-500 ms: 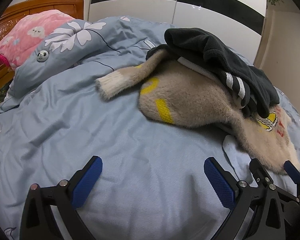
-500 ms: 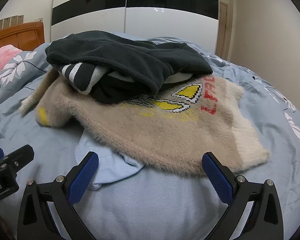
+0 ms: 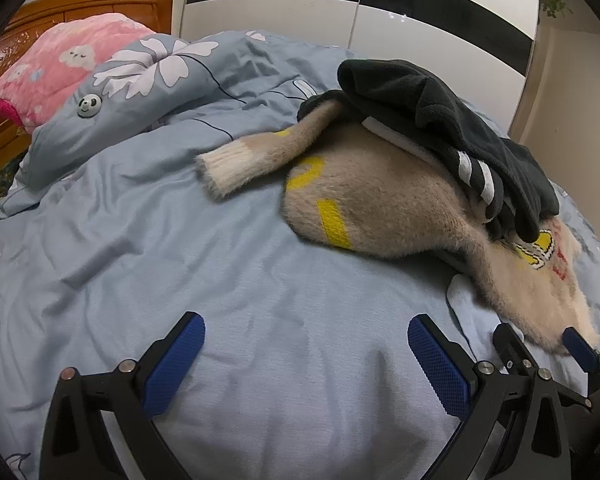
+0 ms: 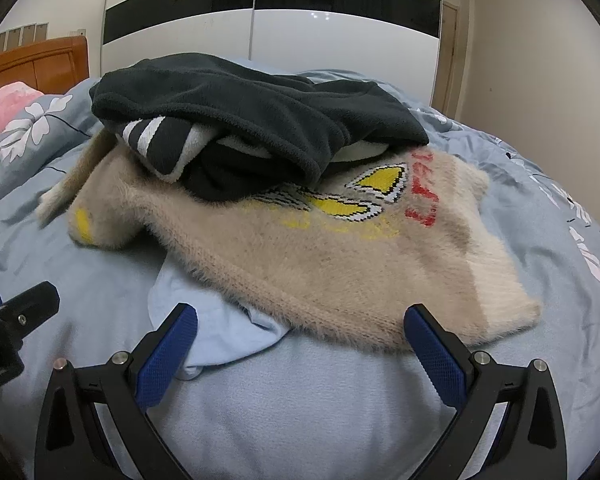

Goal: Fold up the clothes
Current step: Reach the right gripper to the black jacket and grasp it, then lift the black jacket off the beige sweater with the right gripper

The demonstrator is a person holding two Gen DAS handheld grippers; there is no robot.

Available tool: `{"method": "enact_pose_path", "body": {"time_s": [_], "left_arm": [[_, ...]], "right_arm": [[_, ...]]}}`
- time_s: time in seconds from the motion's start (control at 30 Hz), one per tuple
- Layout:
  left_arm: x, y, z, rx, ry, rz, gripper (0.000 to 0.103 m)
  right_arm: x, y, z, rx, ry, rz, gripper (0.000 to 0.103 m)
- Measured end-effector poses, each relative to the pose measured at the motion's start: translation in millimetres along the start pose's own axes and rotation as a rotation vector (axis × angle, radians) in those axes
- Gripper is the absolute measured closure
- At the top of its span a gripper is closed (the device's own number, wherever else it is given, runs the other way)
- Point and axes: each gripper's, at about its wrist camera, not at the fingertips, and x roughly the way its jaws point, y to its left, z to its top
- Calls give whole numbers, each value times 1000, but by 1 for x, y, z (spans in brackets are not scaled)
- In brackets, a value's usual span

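A fuzzy beige sweater [image 4: 340,264] with yellow and red patterns lies spread on the blue bed sheet [image 3: 180,264]; its sleeve [image 3: 244,156] reaches left. A black fleece garment [image 4: 260,120] with white stripes is heaped on top of it. A pale blue garment [image 4: 220,320] pokes out from under the sweater's front hem. My right gripper [image 4: 300,344] is open just short of that hem, holding nothing. My left gripper [image 3: 306,352] is open over bare sheet, left of the pile. The right gripper's fingers [image 3: 580,348] show at the sweater's edge in the left wrist view.
A flowered blue duvet [image 3: 160,76] and a pink blanket [image 3: 60,64] are bunched at the wooden headboard [image 3: 100,4] at the far left. A white and black wardrobe [image 4: 260,8] stands behind the bed. The left gripper's body [image 4: 16,320] shows at the left edge.
Both grippers have edged slightly forward toward the pile. The clothes have not moved.
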Motion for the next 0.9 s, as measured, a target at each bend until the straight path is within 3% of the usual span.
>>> {"method": "enact_pose_path", "body": {"time_s": [0.2, 0.37, 0.6, 0.8, 0.87, 0.9], "left_arm": [[0, 4, 1, -14, -31, -20, 0], [-5, 12, 4, -16, -61, 7, 0], [-8, 35, 7, -90, -53, 1, 0], [-3, 51, 4, -167, -10, -14, 0], [1, 53, 3, -182, 9, -23, 0], [3, 54, 2, -181, 17, -22, 0]], "right_arm": [[2, 0, 4, -5, 19, 7, 0], [-2, -5, 29, 14, 6, 101, 0], [-10, 56, 98, -292, -164, 147, 0], [-3, 106, 120, -470, -188, 140, 2], [0, 112, 126, -500, -187, 101, 21], [1, 112, 131, -503, -196, 76, 25]]}}
